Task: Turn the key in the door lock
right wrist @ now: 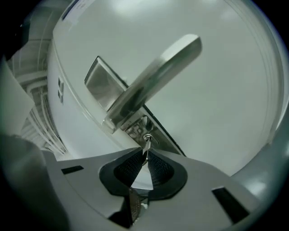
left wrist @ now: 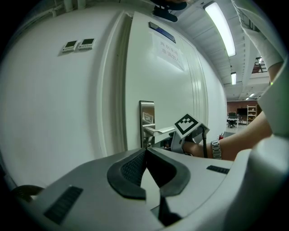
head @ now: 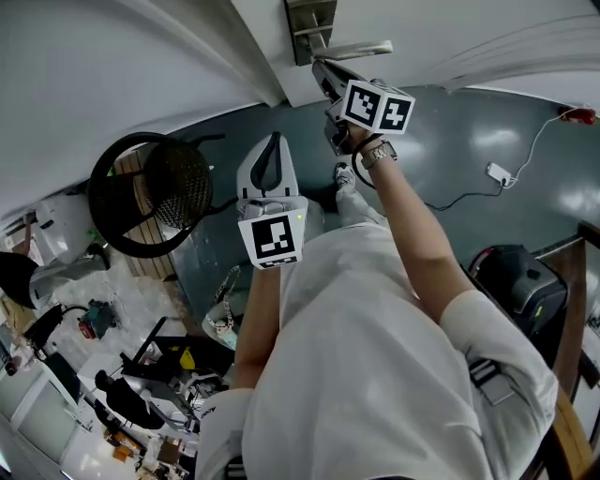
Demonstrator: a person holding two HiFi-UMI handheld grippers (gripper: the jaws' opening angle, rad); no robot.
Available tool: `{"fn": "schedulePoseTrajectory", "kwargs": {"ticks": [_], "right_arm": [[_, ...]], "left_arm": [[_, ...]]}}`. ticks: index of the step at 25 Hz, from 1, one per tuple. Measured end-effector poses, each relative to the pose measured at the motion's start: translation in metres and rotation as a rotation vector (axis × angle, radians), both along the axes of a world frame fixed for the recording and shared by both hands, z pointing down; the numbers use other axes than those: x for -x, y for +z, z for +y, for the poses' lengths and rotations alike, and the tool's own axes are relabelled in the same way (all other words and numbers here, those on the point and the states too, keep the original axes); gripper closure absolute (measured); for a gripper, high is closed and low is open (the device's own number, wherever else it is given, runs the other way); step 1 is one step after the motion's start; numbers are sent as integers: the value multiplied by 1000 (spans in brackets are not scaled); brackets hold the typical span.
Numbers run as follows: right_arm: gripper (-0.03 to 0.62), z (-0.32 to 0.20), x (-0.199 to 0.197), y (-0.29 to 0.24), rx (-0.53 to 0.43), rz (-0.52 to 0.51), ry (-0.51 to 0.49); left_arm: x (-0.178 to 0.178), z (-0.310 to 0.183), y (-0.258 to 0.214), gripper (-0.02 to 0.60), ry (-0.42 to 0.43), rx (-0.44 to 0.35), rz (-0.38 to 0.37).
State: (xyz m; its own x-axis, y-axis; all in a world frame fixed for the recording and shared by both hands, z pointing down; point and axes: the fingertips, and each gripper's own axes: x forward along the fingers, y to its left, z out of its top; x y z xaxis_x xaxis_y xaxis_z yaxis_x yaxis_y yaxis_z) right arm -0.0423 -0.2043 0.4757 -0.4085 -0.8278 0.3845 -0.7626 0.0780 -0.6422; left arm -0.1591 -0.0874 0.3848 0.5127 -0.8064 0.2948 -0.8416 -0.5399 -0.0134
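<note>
The door's steel lock plate (right wrist: 101,83) carries a lever handle (right wrist: 153,76), and just below it a small key (right wrist: 146,145) sticks out of the keyhole. My right gripper (right wrist: 145,152) is shut on the key's head, rolled over so the plate and handle run diagonally across the right gripper view. From the head view, the right gripper (head: 321,66) reaches up to the lock plate (head: 309,28) under the handle (head: 352,49). My left gripper (head: 274,139) hangs back from the door, shut and empty. In the left gripper view, the left gripper (left wrist: 145,150) points toward the lock plate (left wrist: 146,118).
A round black mesh chair (head: 150,192) stands at the left near the wall. A white cable and socket strip (head: 497,173) lie on the grey floor at the right, with a black bag (head: 525,281) nearer. Wall switches (left wrist: 79,44) sit left of the door frame.
</note>
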Motion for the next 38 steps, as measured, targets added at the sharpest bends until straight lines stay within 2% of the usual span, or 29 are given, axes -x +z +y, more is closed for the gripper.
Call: {"fn": "schedulePoseTrajectory", "kwargs": {"ticks": [4,14,16,18,19,26,31,37,38], "right_arm": [[556,1,1,-3,11,189,49],[540,9,-1,-6,9,467,96],[540,10,2,-7,12,605,82],[574,9,6,-8,11,785,64],[572,10,7,-9,8,837,62],[572,16,10,-14,9,1045,109],[570,14,15,-7,-16,1109,122],[427,28,30,-15,-34,866,79],[422,33,31,-18,-35,845,67]], "left_arm": [[18,1,-4,572,16,-8,20],[53,6,0,572,69,1,42],[58,6,0,572,81,-1,45],[64,5,-1,572,90,-5,49],[66,5,-2,572,92,-7,50],[81,2,-10,572,88,-22,63],[91,-3,-7,572,64,-18,65],[85,-1,-3,572,49,-7,69],[82,0,-3,572,49,-6,66]]}}
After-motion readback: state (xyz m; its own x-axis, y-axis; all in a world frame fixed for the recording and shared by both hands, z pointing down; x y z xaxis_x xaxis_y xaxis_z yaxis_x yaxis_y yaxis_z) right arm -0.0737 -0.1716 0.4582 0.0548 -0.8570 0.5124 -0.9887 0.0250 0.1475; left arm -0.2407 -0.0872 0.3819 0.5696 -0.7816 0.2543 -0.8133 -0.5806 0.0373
